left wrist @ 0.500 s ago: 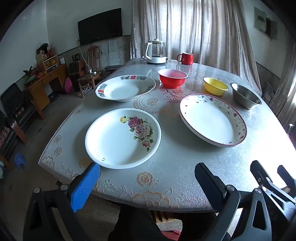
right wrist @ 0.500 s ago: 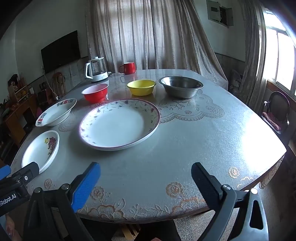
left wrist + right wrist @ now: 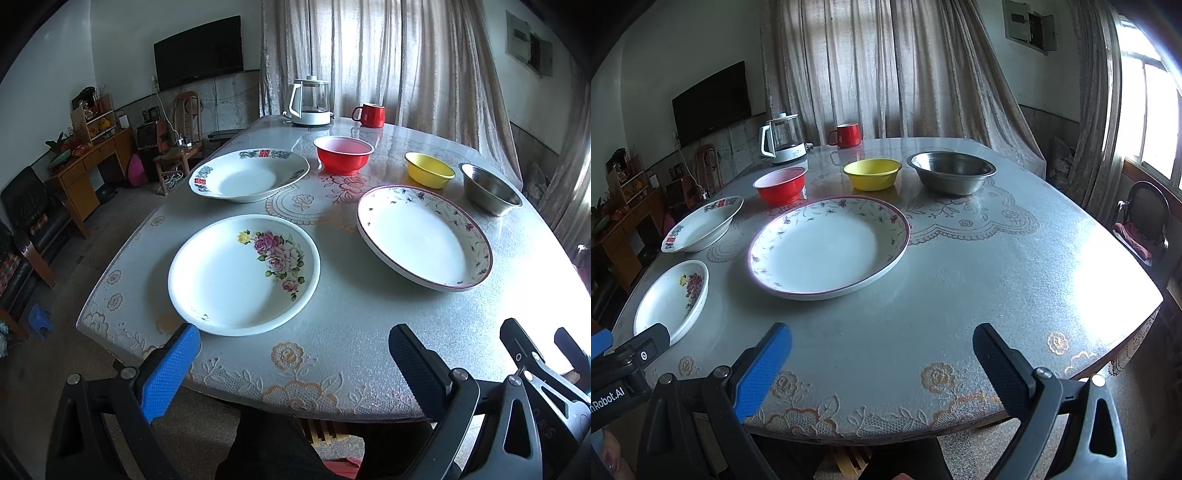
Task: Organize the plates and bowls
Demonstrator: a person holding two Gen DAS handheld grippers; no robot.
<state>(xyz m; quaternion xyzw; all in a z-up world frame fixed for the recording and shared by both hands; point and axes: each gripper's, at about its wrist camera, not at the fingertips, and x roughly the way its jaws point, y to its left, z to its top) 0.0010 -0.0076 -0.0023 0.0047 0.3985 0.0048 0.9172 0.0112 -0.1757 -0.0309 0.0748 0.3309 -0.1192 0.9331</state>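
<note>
Plates and bowls all sit apart on the table. My left tongs and right tongs are both wide apart, holding nothing. Closest is the rose plate, near the edge; a bump could push it off. Next, the big plate looks slippery to pinch. Far back, the red bowl, yellow bowl and metal bowl could tip if I reach over carelessly.

A glossy, lace-patterned plastic cover is laid over the table. Three glazed ceramic plates are seen, the rose plate smooth and shiny. The steel bowl looks brushed metal; the red bowl and yellow bowl look glossy.
</note>
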